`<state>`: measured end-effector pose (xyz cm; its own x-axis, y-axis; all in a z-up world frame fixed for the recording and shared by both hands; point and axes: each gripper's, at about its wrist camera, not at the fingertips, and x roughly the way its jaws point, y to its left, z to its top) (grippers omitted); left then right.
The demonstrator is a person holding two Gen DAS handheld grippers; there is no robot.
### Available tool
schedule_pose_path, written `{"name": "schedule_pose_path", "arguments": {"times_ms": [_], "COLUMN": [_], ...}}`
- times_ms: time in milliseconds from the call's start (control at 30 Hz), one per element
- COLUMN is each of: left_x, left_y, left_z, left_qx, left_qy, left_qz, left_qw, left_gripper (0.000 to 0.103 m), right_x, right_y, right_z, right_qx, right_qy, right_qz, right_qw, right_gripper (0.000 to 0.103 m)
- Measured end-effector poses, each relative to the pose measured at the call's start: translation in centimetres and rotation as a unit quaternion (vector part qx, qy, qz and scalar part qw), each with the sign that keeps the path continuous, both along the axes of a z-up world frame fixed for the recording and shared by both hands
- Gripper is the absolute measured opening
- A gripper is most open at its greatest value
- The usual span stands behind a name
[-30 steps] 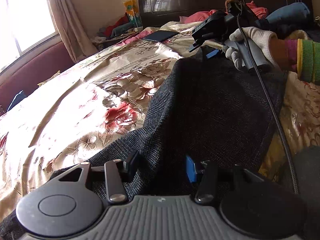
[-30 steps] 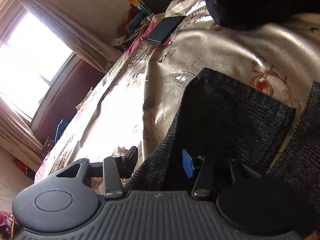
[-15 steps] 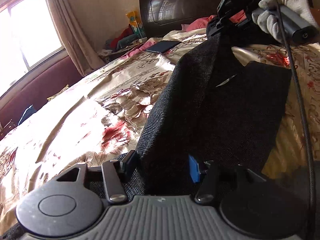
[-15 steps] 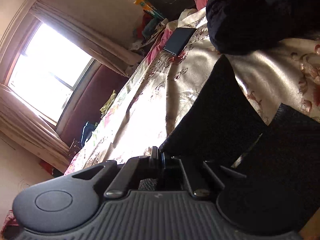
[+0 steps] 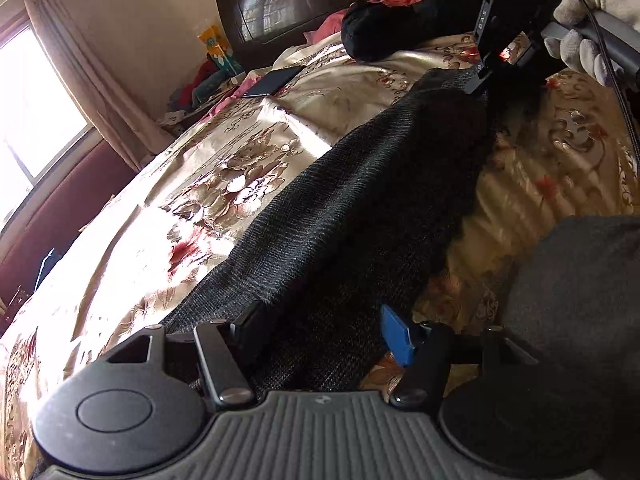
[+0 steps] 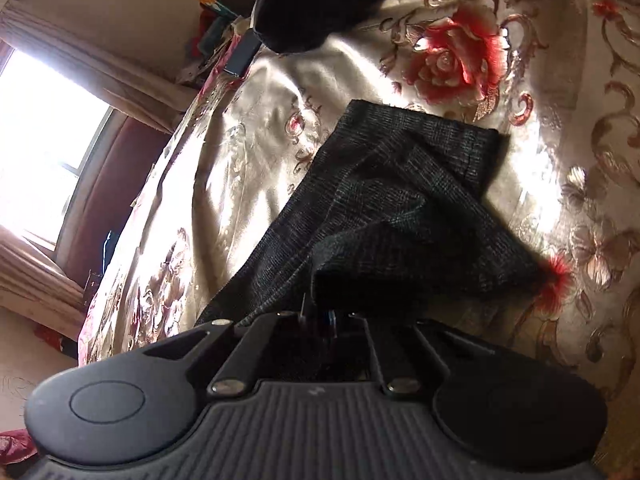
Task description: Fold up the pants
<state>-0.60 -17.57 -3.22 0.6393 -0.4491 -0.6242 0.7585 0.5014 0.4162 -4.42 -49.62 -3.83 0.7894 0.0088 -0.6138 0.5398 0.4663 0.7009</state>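
My right gripper (image 6: 318,316) is clamped on the pants (image 5: 360,208), lifted off the bed (image 5: 240,152); the left gripper (image 5: 324,324) just opened around the fabric. Slippery bedspread, so dragging might bunch everything.

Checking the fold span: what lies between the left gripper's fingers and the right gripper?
Only the pants: dark fabric runs from between the open left gripper up to the right gripper, shut on it. Left wrist view.

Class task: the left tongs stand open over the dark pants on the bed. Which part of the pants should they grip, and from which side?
Probably the near edge of the pants, lying between the left tongs. Come straight ahead and low over the bedspread: that edge is thin, flat and reachable, while the right tongs lift the far end.
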Motion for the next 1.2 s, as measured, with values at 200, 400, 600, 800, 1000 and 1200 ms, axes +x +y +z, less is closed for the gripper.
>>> {"name": "schedule_pose_path", "arguments": {"times_ms": [200,400,600,800,1000,1200], "left_x": [0.7,0.3,-1.1,1.7,3.9,3.0], "left_y": [-0.9,-2.4,-4.0,-4.1,-3.3,-0.7], "left_z": [-0.1,-0.1,-0.6,-1.6,3.0,10.4], "left_qx": [-0.006,0.037,0.053,0.049,0.03,-0.025], "left_qy": [-0.001,-0.052,-0.102,-0.043,-0.086,-0.163], "left_qz": [0.004,-0.01,-0.001,0.047,0.05,0.069], "left_qw": [1.0,0.9979,0.9933,0.9968,0.9946,0.9839], "left_gripper": [0.076,0.07,0.059,0.023,0.021,0.02], "right_x": [2.1,3.5,5.9,6.5,7.3,5.5], "right_y": [-1.0,-0.9,0.0,-0.1,-1.1,0.2], "right_z": [1.9,5.8,9.0,8.9,11.4,16.6], "right_qx": [-0.017,0.0,-0.001,0.005,-0.011,-0.091], "right_qy": [-0.019,-0.081,-0.116,-0.115,-0.14,-0.227], "right_qz": [0.012,0.018,0.035,0.04,0.044,0.074], "right_qw": [1.0,0.997,0.993,0.993,0.989,0.967], "right_gripper": [0.01,0.006,0.005,0.005,0.005,0.005]}}
